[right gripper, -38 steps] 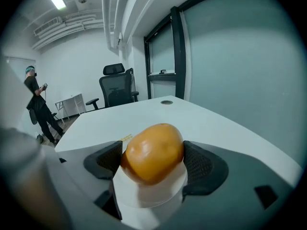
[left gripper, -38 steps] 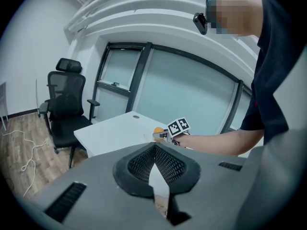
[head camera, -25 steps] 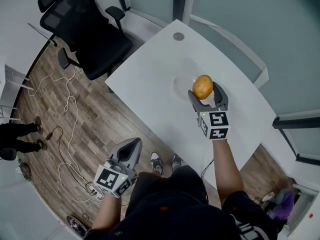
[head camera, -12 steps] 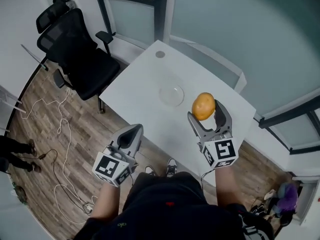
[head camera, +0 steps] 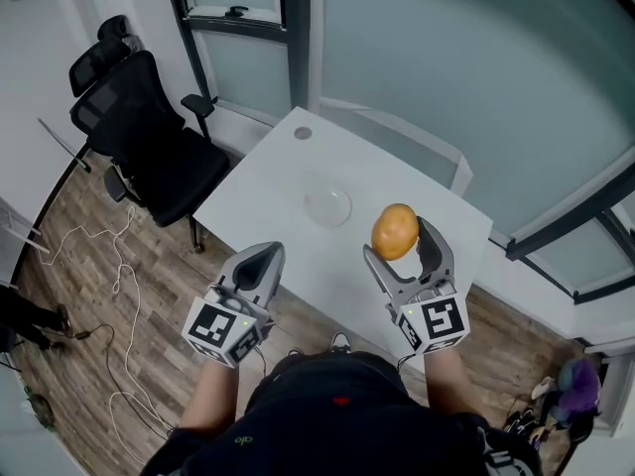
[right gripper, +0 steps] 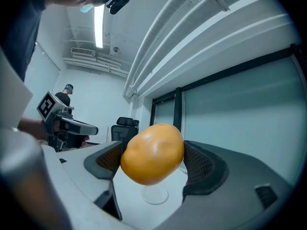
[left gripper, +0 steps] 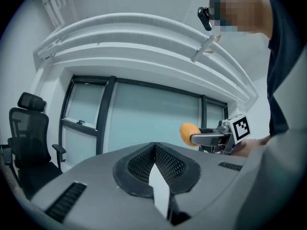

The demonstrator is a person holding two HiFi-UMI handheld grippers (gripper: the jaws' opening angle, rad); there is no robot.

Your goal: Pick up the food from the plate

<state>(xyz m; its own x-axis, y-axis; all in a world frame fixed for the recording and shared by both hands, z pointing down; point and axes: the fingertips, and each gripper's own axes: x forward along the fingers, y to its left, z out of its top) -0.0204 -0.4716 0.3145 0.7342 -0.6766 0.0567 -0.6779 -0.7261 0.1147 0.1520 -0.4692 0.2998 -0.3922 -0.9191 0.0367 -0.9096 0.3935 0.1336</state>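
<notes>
An orange, potato-like piece of food (head camera: 395, 231) is held up in the air, and my right gripper (head camera: 401, 245) is shut on it. In the right gripper view the food (right gripper: 152, 153) fills the gap between the two jaws. Below it on the white table (head camera: 268, 181) lies a clear glass plate (head camera: 327, 206), bare, also seen under the food as a plate (right gripper: 154, 194). My left gripper (head camera: 260, 266) hangs at the table's near left edge, its jaws closed together with nothing in them. From the left gripper view the food (left gripper: 188, 132) shows at the right.
A black office chair (head camera: 149, 137) stands left of the table. Glass partition walls (head camera: 446, 77) run behind the table. A small round grommet (head camera: 303, 133) sits at the table's far corner. Cables (head camera: 109, 296) lie on the wooden floor at left.
My right gripper has lifted the food away from the plate and drawn it nearer to me. The head view has tilted up. My left gripper stays shut.
</notes>
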